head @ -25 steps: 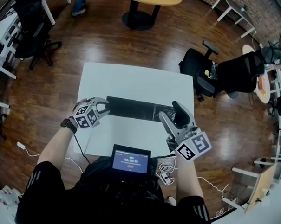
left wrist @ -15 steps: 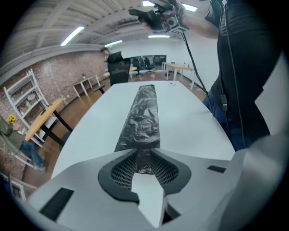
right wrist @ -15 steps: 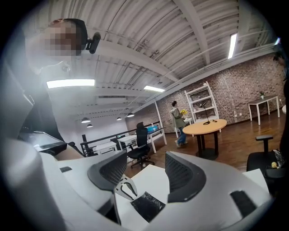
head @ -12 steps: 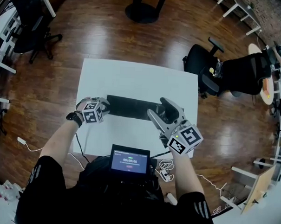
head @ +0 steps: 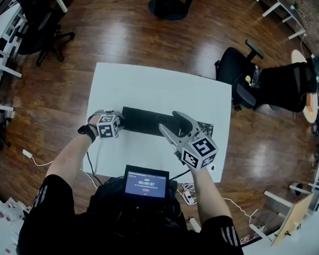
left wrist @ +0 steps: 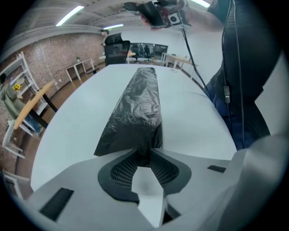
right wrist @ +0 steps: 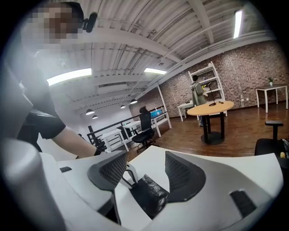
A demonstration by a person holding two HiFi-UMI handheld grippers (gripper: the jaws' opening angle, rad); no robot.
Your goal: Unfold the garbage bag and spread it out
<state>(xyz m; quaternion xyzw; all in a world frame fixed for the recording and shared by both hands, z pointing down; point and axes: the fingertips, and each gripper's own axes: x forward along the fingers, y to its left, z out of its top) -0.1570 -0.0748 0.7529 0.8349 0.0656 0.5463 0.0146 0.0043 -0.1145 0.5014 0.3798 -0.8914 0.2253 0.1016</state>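
Note:
A black garbage bag (head: 160,121), folded into a long strip, lies across the white table (head: 161,87). My left gripper (head: 120,118) is at the strip's left end. In the left gripper view the left gripper (left wrist: 143,156) is shut on the near end of the bag (left wrist: 140,108), which stretches away flat over the table. My right gripper (head: 169,121) hovers over the strip's middle with its jaws open. In the right gripper view the crinkled bag (right wrist: 149,195) shows below the right gripper (right wrist: 145,168), clear of both pads.
A small screen (head: 146,183) sits at the person's chest by the table's near edge, with white cables (head: 187,193) beside it. Black office chairs (head: 241,75) stand right of the table on the wooden floor. A round table (right wrist: 211,108) stands farther off.
My right gripper has moved left, from the bag's right end to above its middle, still open. My left gripper has stayed at the bag's left end.

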